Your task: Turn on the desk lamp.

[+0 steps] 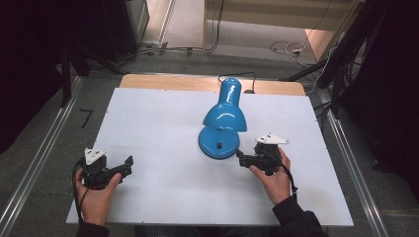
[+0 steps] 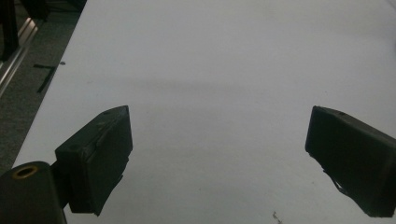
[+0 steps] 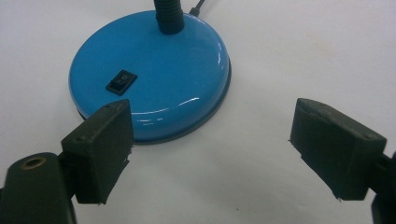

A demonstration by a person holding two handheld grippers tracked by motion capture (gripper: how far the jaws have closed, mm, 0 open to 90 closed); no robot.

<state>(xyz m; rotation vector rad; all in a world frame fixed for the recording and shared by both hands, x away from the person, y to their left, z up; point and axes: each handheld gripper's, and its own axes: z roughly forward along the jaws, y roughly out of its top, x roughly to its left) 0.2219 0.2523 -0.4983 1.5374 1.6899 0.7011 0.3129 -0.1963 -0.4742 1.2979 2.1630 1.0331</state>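
A glossy blue desk lamp with a round base and a bell-shaped shade (image 1: pixel 223 121) stands upright a little right of the middle of the white-topped desk (image 1: pixel 158 123), nearer its far edge than its near one, its shade tipped toward the person and its dark cord running off over the far edge. On the lamp's round blue base (image 3: pixel 154 70) sits a small black rocker switch (image 3: pixel 121 82). The right gripper (image 1: pixel 243 159) lies just beside the near right rim of that base, its jaws spread wide with nothing between them; in the right gripper view the left jaw overlaps the base's rim, though contact cannot be judged. The left gripper (image 1: pixel 127 165) rests near the desk's near left corner, well apart from the lamp, its jaws also wide open over bare white surface.
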